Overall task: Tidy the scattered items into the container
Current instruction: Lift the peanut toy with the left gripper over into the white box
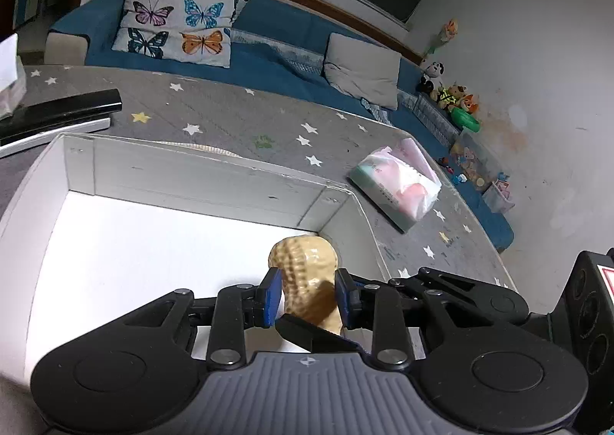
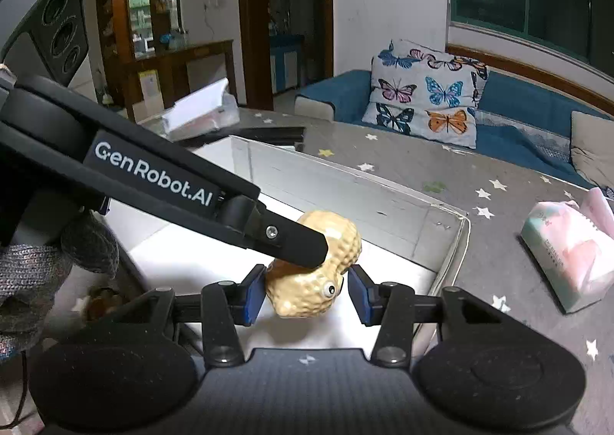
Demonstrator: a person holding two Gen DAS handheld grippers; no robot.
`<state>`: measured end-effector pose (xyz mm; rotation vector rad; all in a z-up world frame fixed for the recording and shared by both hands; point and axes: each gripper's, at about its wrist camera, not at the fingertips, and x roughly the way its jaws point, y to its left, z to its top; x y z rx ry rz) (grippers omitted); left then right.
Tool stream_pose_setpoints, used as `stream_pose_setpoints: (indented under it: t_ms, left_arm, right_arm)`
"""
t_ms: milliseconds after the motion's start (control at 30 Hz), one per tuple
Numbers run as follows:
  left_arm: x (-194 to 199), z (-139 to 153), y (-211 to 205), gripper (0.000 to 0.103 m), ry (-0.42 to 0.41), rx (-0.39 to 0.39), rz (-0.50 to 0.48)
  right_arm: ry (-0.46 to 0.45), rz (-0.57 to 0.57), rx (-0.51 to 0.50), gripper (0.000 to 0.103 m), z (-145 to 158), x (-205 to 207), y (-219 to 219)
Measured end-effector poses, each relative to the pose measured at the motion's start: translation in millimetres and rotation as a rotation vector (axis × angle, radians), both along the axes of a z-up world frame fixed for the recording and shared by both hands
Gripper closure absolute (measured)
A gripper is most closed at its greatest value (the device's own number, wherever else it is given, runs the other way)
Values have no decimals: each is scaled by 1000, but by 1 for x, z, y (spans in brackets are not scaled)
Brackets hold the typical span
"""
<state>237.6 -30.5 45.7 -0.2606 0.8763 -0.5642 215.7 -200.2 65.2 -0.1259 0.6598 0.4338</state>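
A tan peanut-shaped toy [image 1: 303, 258] with a googly eye hangs over the near right corner of a white low-walled box [image 1: 192, 177]. My left gripper [image 1: 307, 293] has its blue pads pressed on both sides of the toy. In the right wrist view the same toy [image 2: 303, 295] sits between the pads of my right gripper [image 2: 307, 289], which is also shut on it. The left gripper's black finger [image 2: 291, 243] crosses the toy from the upper left. The box wall [image 2: 345, 193] stands just behind.
The box rests on a grey star-patterned table cover [image 1: 238, 120]. A tissue pack [image 1: 395, 185] lies right of the box, a flat black-and-white object [image 1: 57, 116] at its left. A blue sofa [image 1: 276, 32] with cushions stands behind. A grey knit-gloved hand [image 2: 38, 273] shows at left.
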Motion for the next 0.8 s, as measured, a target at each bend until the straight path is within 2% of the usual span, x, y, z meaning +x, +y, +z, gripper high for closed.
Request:
stream_pose_setpoints:
  t_ms: [367, 700, 800]
  left_arm:
    - [36, -21, 2, 71, 77, -22, 6]
    - [46, -31, -4, 71, 109, -29, -2]
    - [47, -33, -4, 71, 116, -29, 1]
  right_arm:
    - [76, 4, -77, 57, -16, 33, 10]
    - [126, 22, -194, 56, -21, 46, 23]
    - [147, 24, -202, 56, -22, 50, 25]
